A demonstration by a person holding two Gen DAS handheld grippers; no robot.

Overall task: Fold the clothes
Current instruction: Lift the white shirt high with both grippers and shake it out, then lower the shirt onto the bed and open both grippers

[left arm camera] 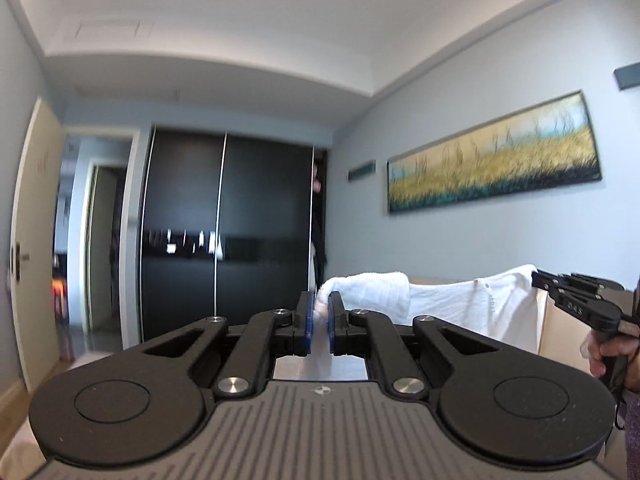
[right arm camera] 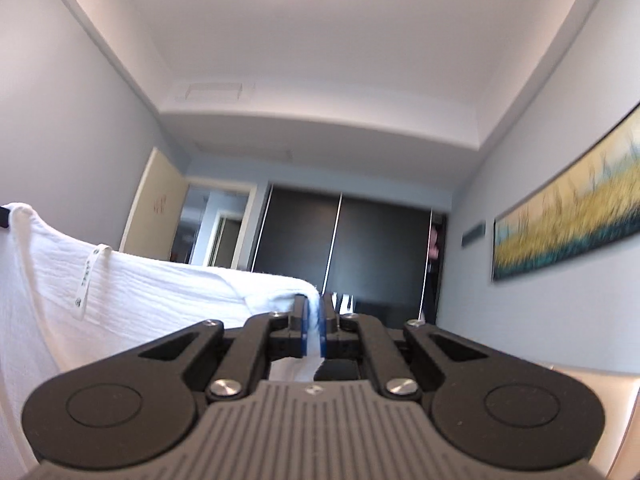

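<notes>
Closest in the left wrist view, the left tongs [left arm camera: 319, 322] are closed down to a narrow gap with a bunched corner of the white garment [left arm camera: 460, 304] pinched between the blue pads [left arm camera: 309, 320]. In the right wrist view the right tongs [right arm camera: 315, 326] are likewise nearly closed, with a fold of the same white garment [right arm camera: 140, 292] gripped between them and a strip of it trailing back over the body.

The garment hangs in the air, stretched between the two tongs at about their height. Its weave looks crinkled and thin, so it likely weighs little, is fully limp and sags wherever it is unsupported. The cloth seems unlikely to slip from the pads, but only small bunches are held, so a sharp tug could pull them free. The top edge near the corners, where it is held now, looks like the sensible hold for spreading it flat. A care label [right arm camera: 89, 276] dangles from the top edge.

Farther off in the left view, the right tongs [left arm camera: 538, 276] appear at the garment's far corner, with the person's hand [left arm camera: 612, 354] on the handle.

What kind of garment it is cannot be told. Its lower part is cut off, and no bed or surface beneath shows clearly. Beyond stand a dark wardrobe [left arm camera: 228, 232] and a blurred landscape painting [left arm camera: 494, 152].
</notes>
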